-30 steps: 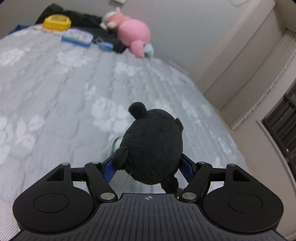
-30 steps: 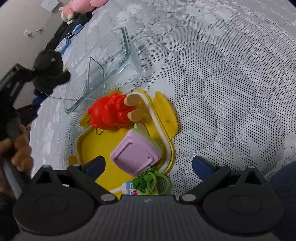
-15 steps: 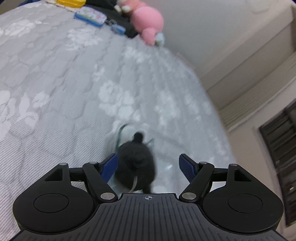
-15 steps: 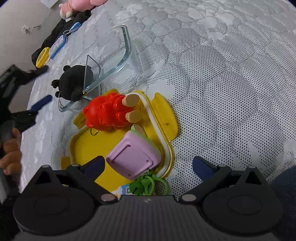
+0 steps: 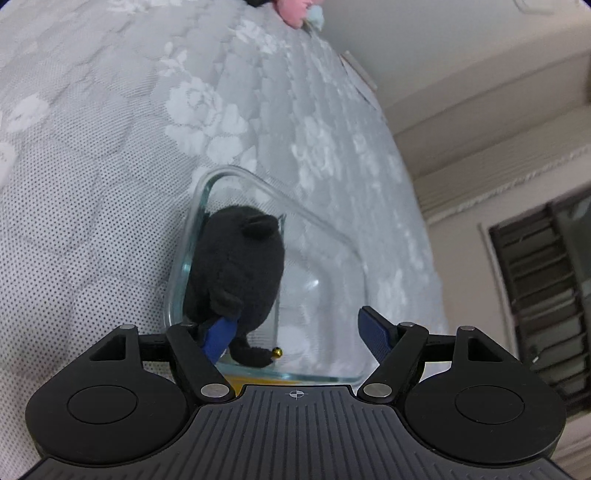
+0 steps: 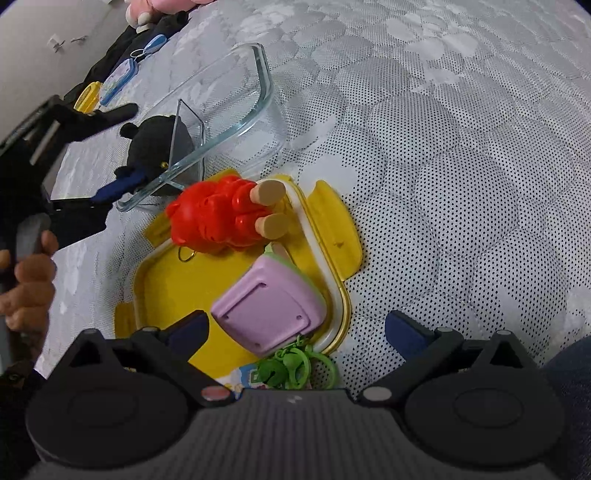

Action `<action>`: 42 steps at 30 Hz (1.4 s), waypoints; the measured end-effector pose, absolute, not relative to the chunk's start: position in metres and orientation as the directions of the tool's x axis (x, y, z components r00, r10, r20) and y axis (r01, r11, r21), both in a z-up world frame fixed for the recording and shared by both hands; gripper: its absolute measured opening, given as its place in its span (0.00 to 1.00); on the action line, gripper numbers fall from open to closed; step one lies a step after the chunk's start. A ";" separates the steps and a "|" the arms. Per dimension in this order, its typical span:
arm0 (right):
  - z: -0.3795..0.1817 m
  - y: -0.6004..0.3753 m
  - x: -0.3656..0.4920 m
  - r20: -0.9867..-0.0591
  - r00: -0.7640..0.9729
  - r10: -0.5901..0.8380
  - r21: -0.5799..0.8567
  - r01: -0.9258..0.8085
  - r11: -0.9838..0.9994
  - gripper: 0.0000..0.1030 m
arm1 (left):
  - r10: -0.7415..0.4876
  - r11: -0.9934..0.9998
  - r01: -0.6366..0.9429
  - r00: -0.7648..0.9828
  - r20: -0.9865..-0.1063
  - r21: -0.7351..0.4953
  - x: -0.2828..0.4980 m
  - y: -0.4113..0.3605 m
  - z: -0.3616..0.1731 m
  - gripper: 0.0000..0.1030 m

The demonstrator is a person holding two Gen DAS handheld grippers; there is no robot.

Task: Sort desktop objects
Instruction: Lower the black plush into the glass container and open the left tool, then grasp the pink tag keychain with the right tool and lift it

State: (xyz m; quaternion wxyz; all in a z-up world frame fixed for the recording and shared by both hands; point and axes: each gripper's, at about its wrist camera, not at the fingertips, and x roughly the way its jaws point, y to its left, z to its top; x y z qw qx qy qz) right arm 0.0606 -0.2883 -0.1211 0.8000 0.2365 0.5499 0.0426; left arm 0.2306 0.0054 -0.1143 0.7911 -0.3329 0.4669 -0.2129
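Observation:
A black plush toy [image 5: 236,269] lies in the left end of the clear glass container [image 5: 317,229], beside its glass divider. My left gripper [image 5: 295,328] hovers just over that end with its jaws opening. The toy sits low between them, close to the left blue pad [image 5: 218,338] and well apart from the right one. From the right wrist the black plush [image 6: 151,140] shows through the container [image 6: 264,77]. My right gripper [image 6: 297,325] stands open above a purple toy [image 6: 269,310] on the yellow lid [image 6: 173,284]. A red plush [image 6: 221,214] lies there too.
A green key ring [image 6: 291,369] and a printed card lie at the lid's near edge. Far off are a pink plush [image 5: 295,11] and a black cloth [image 6: 110,62] with small cases. A hand [image 6: 29,280] grips the left handle. Wall and dark window stand right.
The left gripper let go of the black plush, which dropped into the glass container. That gripper then tipped downward and sank toward it, jaws wider. The right gripper stayed put.

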 end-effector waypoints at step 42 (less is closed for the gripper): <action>-0.113 -0.282 0.054 -0.821 0.481 0.308 0.429 0.163 0.889 0.99 | -0.335 0.942 0.168 0.557 -0.760 -0.292 0.163 -0.009 -0.070 0.74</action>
